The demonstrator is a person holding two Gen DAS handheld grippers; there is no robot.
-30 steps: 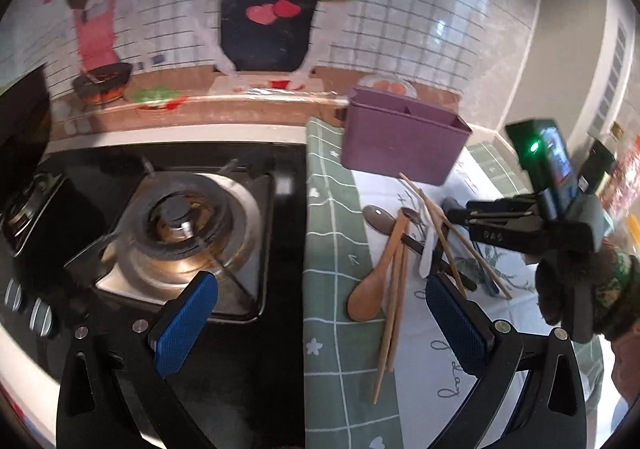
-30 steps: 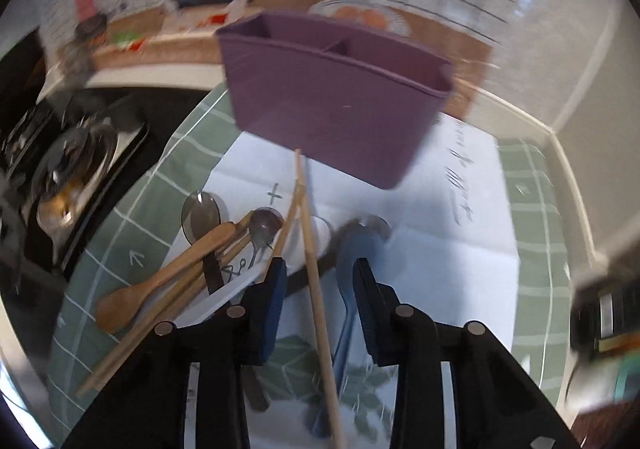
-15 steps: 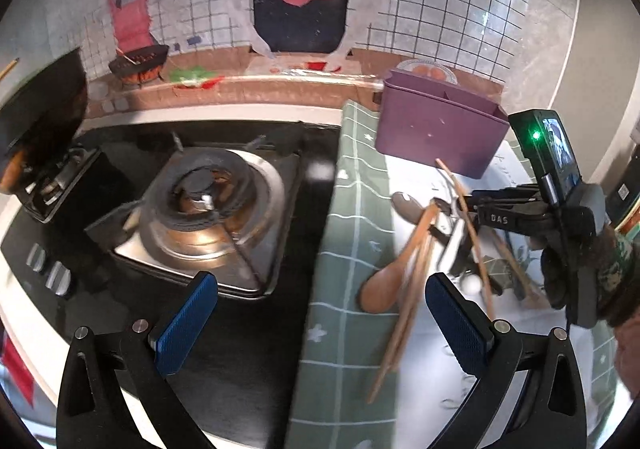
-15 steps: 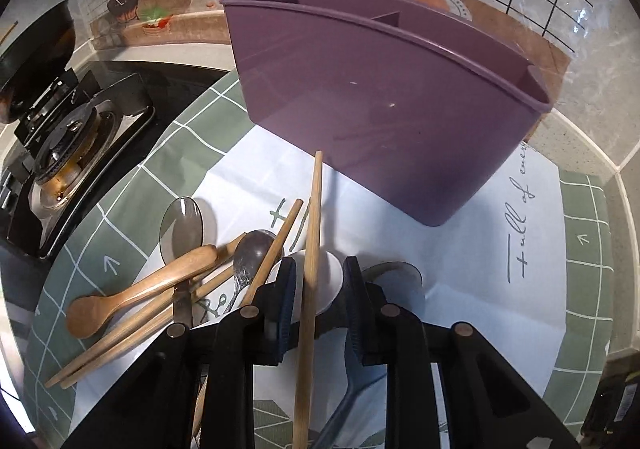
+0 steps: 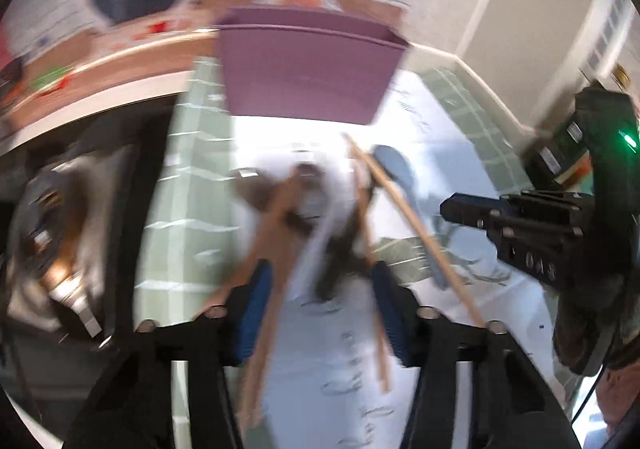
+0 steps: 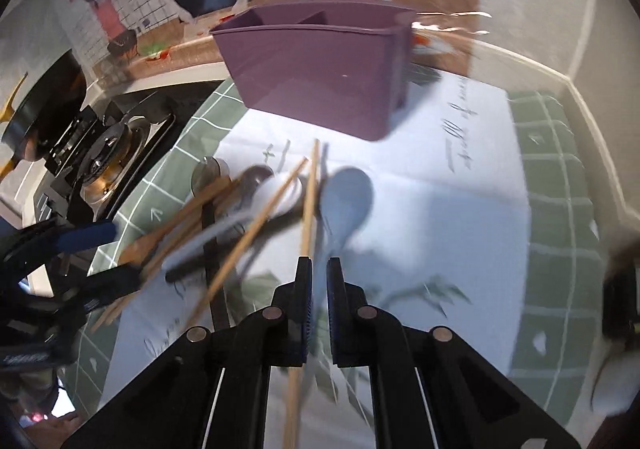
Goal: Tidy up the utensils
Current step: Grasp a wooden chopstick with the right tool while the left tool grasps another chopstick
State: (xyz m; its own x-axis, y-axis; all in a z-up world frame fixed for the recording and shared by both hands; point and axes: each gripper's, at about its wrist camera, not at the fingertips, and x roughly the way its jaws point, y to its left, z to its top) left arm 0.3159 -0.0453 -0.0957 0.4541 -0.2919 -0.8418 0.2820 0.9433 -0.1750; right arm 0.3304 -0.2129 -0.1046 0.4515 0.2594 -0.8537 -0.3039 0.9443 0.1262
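Right gripper point(image 6: 316, 285): jaws drawn close together, clamped on the handle of the blue spoon point(image 6: 346, 195); a wooden chopstick point(image 6: 307, 209) runs just beside its left finger.
Blue spoon: bowl straight ahead of the right gripper, over the white sheet of the mat point(image 6: 552, 169).
Left gripper point(image 5: 316, 309): jaws partly apart, low over the heap; grip on anything cannot be told, view blurred.
Heap of utensils point(image 5: 304, 217): wooden spoon, chopsticks and metal spoons crossed over one another, directly ahead of the left gripper, left of the right gripper.
Purple caddy point(image 6: 320, 61): upright beyond both grippers, at the far end of the mat.
Stove burner point(image 6: 102, 165): far left of the right gripper.
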